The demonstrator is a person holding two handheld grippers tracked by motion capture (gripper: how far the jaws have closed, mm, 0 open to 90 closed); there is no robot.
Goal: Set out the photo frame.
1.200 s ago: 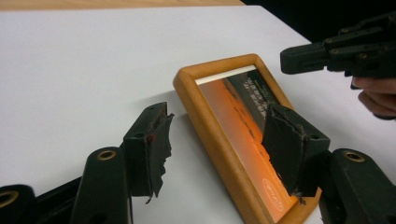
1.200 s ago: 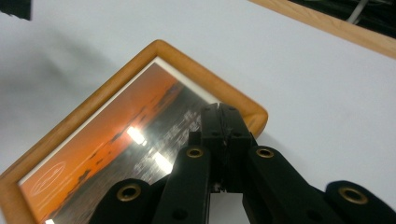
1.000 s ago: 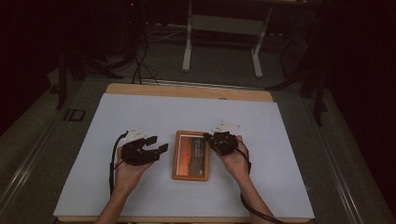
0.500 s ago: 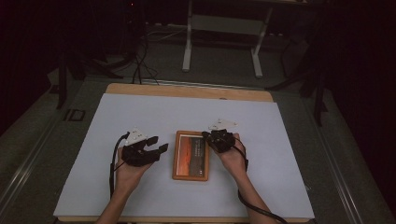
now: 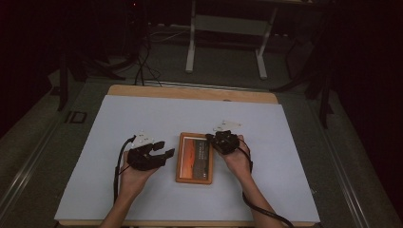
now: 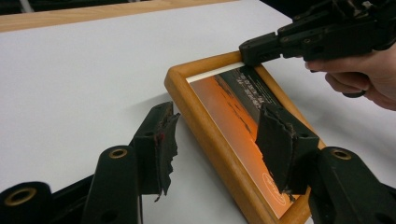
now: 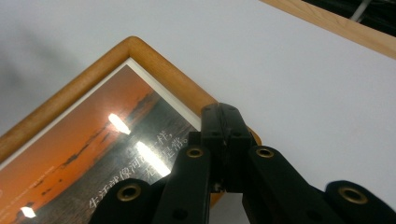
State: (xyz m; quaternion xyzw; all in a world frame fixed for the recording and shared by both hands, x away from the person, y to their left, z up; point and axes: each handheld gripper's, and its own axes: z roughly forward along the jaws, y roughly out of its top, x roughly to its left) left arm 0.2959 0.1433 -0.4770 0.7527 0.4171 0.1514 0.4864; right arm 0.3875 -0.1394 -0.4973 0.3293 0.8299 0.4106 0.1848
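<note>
— What does the picture frame (image 5: 194, 157) look like?
— Rounded orange-brown wood around an orange sunset print with white lettering. It lies flat mid-bench (image 5: 119, 123).
— And the tools?
— The right tool (image 5: 209, 137) is closed, tips at the frame's far corner. The left tool (image 5: 163, 149) stands half open, its jaws just closing then easing, astride the frame's near edge, gripping nothing.

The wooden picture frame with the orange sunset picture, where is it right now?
In the high view the wooden picture frame lies flat on the white table cover, near the person's edge, between the left gripper and the right gripper, whose tip is over its far right corner.
</note>
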